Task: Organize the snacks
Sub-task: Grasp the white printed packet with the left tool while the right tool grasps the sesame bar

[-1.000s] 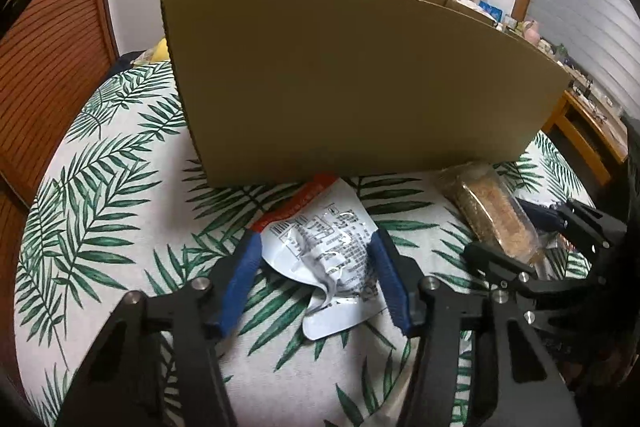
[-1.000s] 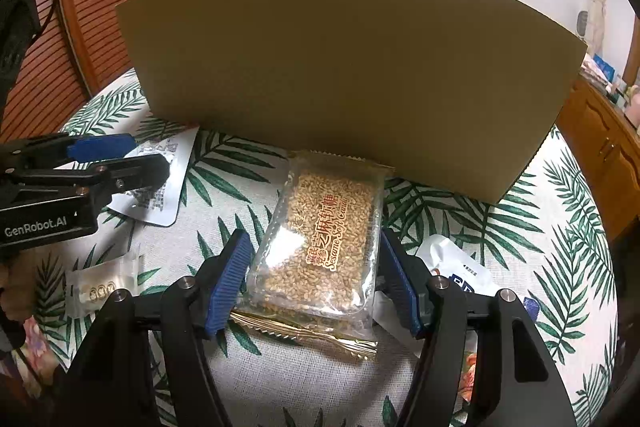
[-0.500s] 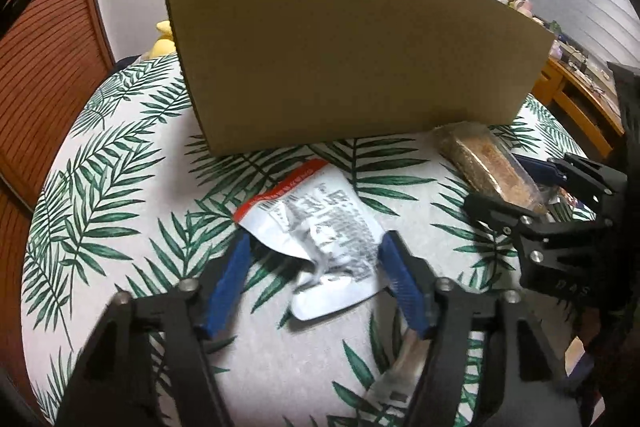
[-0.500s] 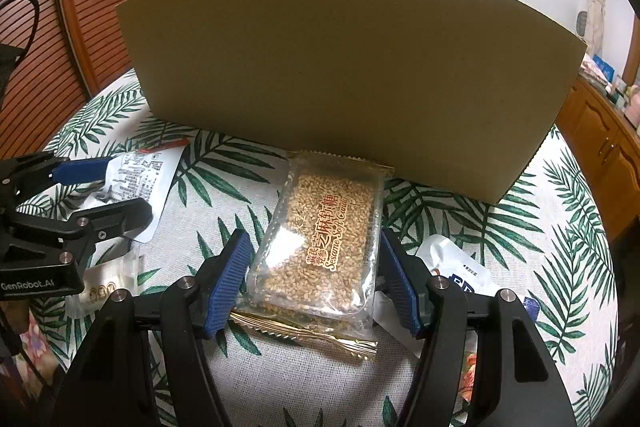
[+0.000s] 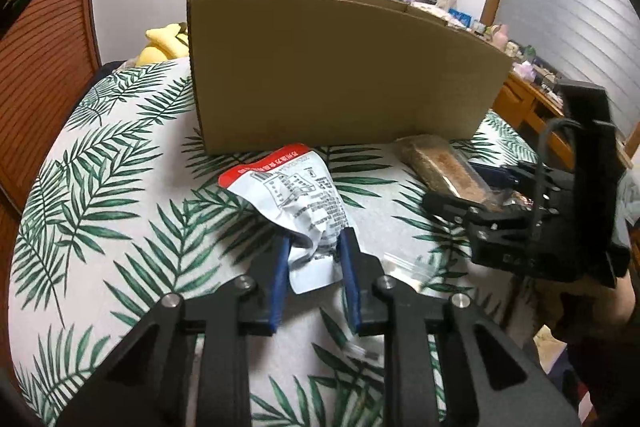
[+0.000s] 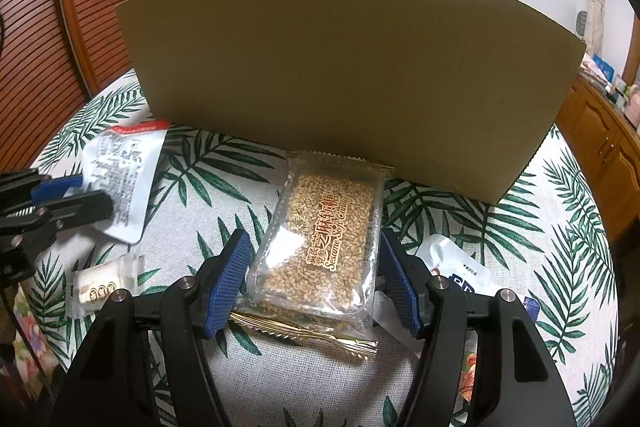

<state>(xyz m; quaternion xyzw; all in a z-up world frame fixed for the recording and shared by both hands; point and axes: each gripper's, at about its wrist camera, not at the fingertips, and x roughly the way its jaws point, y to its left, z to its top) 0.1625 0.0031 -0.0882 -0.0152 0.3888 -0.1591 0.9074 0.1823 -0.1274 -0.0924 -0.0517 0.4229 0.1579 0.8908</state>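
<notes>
My left gripper (image 5: pixel 314 249) is shut on the near end of a crumpled white snack pouch with a red top (image 5: pixel 294 195), held just above the leaf-print table. The pouch also shows in the right wrist view (image 6: pixel 122 171), with the left gripper (image 6: pixel 86 197) on it. My right gripper (image 6: pixel 316 259) is open, its blue pads on either side of a clear pack of sesame soft candy (image 6: pixel 324 239) that lies on the table; the pack also shows in the left wrist view (image 5: pixel 444 167). A tall cardboard box (image 6: pixel 344 75) stands behind both.
A small white wrapped candy (image 6: pixel 102 283) lies at the left, a white and blue pouch (image 6: pixel 460 267) at the right, a gold wrapper (image 6: pixel 304 331) under the sesame pack. The leaf-print tablecloth (image 5: pixel 100 187) covers a round table. Wooden cabinets (image 6: pixel 600 147) stand to the right.
My left gripper has closed on the white pouch and lifted its near end, pulling back from the box. The right gripper and the sesame pack have not moved.
</notes>
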